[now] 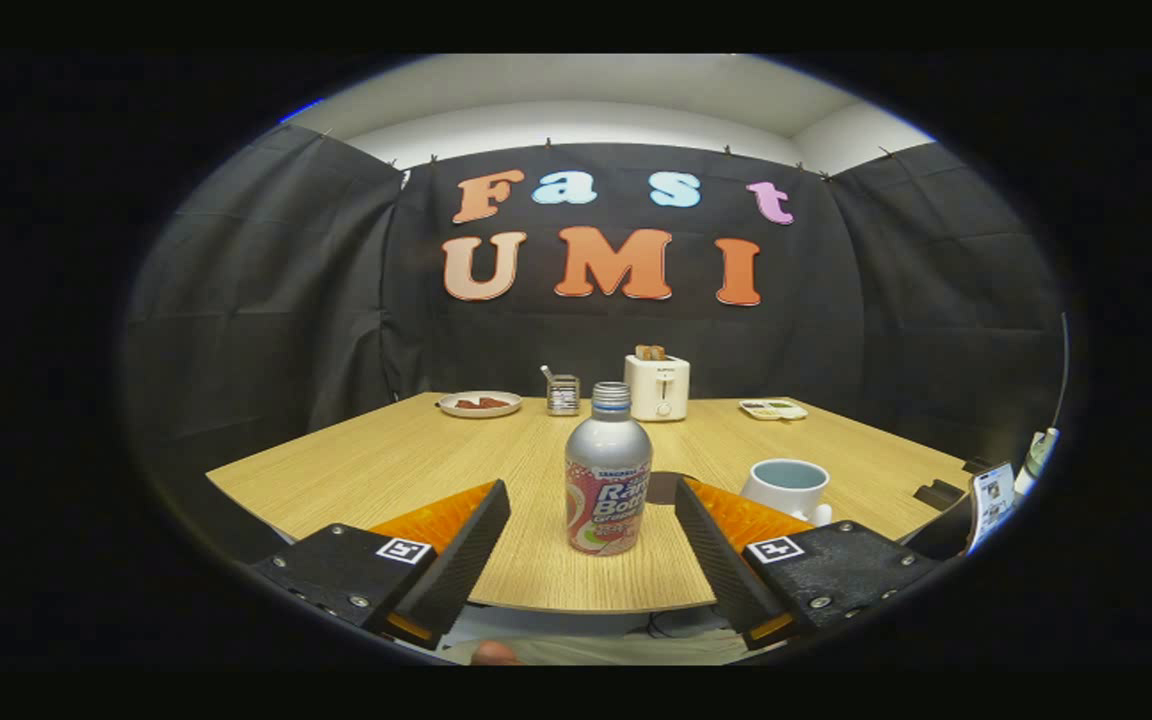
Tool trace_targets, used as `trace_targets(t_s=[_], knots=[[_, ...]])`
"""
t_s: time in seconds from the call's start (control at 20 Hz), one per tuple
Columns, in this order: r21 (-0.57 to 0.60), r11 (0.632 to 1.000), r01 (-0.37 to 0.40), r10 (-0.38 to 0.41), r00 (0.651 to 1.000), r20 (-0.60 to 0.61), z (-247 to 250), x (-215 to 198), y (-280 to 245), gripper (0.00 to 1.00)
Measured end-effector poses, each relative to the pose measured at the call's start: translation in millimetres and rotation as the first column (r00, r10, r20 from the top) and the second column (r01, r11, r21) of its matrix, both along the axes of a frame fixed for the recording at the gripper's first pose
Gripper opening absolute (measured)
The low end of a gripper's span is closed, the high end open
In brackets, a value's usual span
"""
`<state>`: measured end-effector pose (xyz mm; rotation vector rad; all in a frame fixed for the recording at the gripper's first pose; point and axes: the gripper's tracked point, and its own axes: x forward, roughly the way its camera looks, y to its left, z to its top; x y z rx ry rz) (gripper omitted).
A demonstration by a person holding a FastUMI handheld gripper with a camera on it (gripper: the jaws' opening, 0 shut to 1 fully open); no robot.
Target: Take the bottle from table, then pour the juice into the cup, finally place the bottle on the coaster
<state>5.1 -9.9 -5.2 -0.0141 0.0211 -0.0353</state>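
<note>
The hand-held gripper [591,540] gapes wide, empty, flanking the upright silver metal bottle [608,480] on the near wooden counter [416,460]; the taking step likely needs closing. White ceramic cup [786,487] stands right.

Gripper [591,520]: two wedge-shaped fingers, spread apart, ridged inner faces | Housings: dark angular blocks, one behind each finger | Markings: one square black-and-white fiducial tag atop each housing | Fasteners: small silver screws along the housings' edges
</note>
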Motion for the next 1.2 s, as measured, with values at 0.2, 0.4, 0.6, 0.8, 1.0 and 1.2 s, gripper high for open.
trace_targets(t_s=[0.2,0.4,0.6,0.8,1.0,1.2], knots=[[-0.012,0.999,0.036,-0.036,0.999,-0.019,-5.1,6.8,-11.0,0.99],[0.038,0.999,0.027,-0.026,0.999,-0.031,-11.0,18.3,-11.7,0.98],[0.054,0.997,0.046,-0.043,0.997,-0.061,-21.7,29.7,-20.5,0.99],[0.059,0.997,0.048,-0.044,0.996,-0.078,-24.9,41.1,-21.7,0.99],[0.079,0.995,0.053,-0.045,0.994,-0.1,-36.5,52.6,-23.2,0.99],[0.078,0.996,0.041,-0.032,0.994,-0.108,-42.2,63.7,-19.3,0.99]])
